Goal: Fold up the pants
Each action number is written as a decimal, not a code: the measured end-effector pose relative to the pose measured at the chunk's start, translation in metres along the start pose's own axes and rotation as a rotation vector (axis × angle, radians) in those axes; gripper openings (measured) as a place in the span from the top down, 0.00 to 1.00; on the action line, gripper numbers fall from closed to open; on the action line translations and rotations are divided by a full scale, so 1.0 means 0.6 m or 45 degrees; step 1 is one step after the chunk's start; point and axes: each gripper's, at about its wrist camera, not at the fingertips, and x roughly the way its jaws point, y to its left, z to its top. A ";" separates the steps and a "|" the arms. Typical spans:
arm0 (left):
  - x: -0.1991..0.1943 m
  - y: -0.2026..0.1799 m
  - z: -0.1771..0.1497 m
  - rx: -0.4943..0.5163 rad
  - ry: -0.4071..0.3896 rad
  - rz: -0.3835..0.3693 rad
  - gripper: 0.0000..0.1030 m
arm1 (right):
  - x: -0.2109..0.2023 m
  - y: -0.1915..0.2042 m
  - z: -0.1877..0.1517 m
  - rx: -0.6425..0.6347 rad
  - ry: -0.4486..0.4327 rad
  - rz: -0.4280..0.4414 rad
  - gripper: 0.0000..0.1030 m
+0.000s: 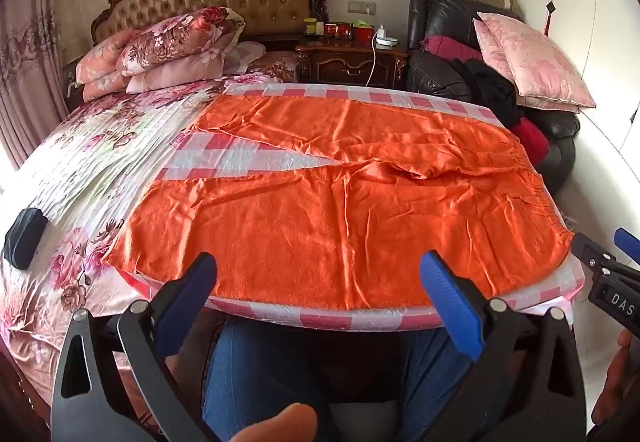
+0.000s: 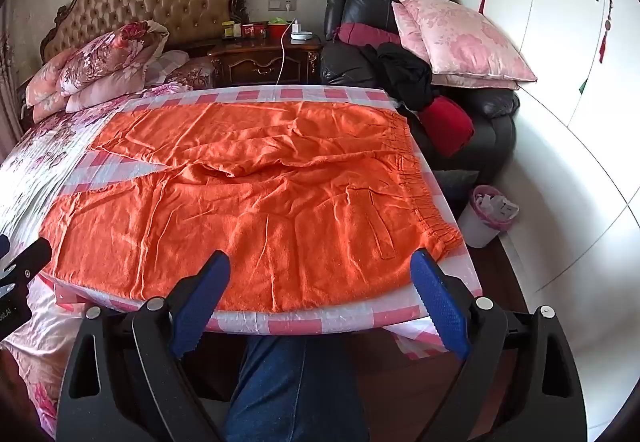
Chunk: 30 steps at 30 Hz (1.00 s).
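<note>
The orange pants [image 1: 340, 198] lie spread flat on a board covered in pink checked cloth [image 1: 304, 316], which serves as the bench atop the flowered bed [image 1: 80, 170]. The waistband sits at three o'clock and the two legs run off toward nine o'clock, parted by a wedge of bare check. The fabric looks light, limp and creased, so it will likely sag and drag when lifted; the elastic waistband [image 2: 424, 194] and the leg hems seem the surest places to pinch. The left tool [image 1: 316, 282] hovers at six o'clock of the pants, over the near edge of the near leg, jaws wide and empty. The right tool [image 2: 320, 282] likewise hangs wide and empty at six o'clock, nearer the waistband corner, touching nothing.
</note>
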 end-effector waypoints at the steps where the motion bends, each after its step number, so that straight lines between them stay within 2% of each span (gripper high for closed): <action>1: -0.003 0.004 -0.001 -0.027 -0.027 -0.012 0.02 | -0.001 -0.001 0.001 -0.002 -0.003 0.000 0.15; 7: 0.000 -0.002 0.003 -0.013 0.002 0.002 0.02 | -0.001 0.006 0.000 -0.028 -0.014 -0.021 0.15; 30: -0.008 0.004 -0.005 -0.018 -0.006 -0.008 0.02 | -0.003 0.003 0.002 -0.028 -0.007 -0.017 0.15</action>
